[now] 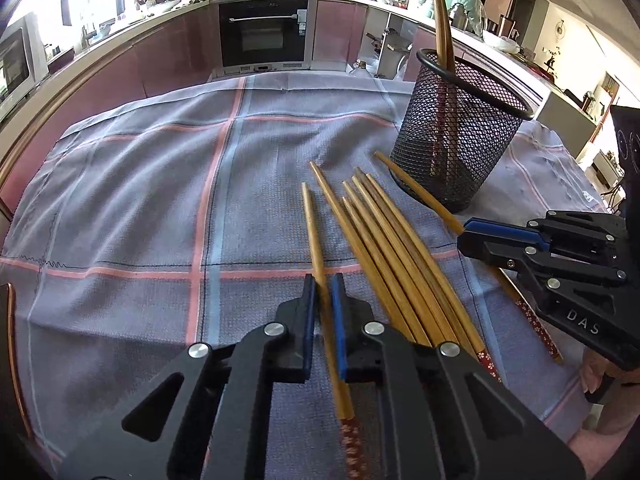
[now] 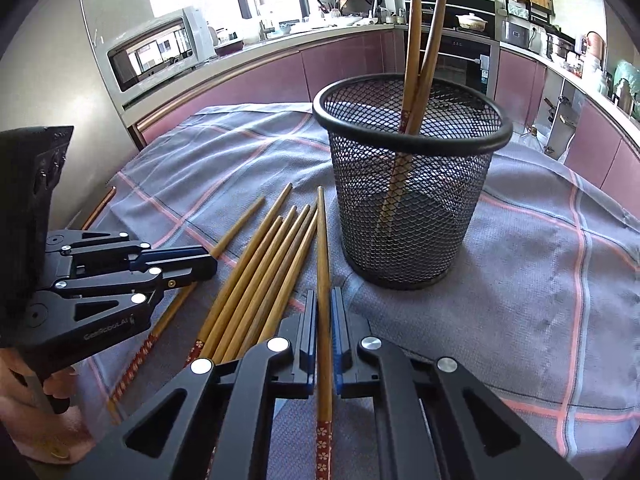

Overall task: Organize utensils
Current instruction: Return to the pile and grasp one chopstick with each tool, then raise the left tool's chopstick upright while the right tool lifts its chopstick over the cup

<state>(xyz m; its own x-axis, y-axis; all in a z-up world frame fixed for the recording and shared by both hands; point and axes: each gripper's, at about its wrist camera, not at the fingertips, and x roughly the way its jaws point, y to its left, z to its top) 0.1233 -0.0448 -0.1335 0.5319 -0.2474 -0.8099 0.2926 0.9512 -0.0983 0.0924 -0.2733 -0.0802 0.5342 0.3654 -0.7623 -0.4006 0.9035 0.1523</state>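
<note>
Left gripper point(image 1: 323, 280) has its blue pads either side of a single chopstick point(image 1: 313, 228), nearly closed on it, though I can't tell if they're actually pinching it or there's a sliver of gap. That stick is the one lying off on its own on the left edge of the group, flat on the cloth, patterned red end pointing back under the claw. Right gripper point(image 2: 323, 298) is the same story: jaws squeezed in close around another chopstick point(image 2: 323, 248), the one on the far right of the group, and it looks gripped, with the stick running straight down the middle between the pads. Between the two claws is the loose bunch of chopsticks point(image 1: 384, 236), about five or six lying side by side and touching, tips fanned toward the basket. Just past them stands the black mesh holder point(image 2: 412, 184), upright on the plaid tablecloth point(image 1: 140, 184), with two chopsticks point(image 2: 420, 40) already leaning inside, crossed near the rim, tips up. The right-hand stick's tip lies just beside the holder's base, so that's the tightest spot. Behind everything: purple kitchen cabinets, a built-in oven point(image 1: 264, 32) and a microwave point(image 2: 156, 50) on the counter.
</note>
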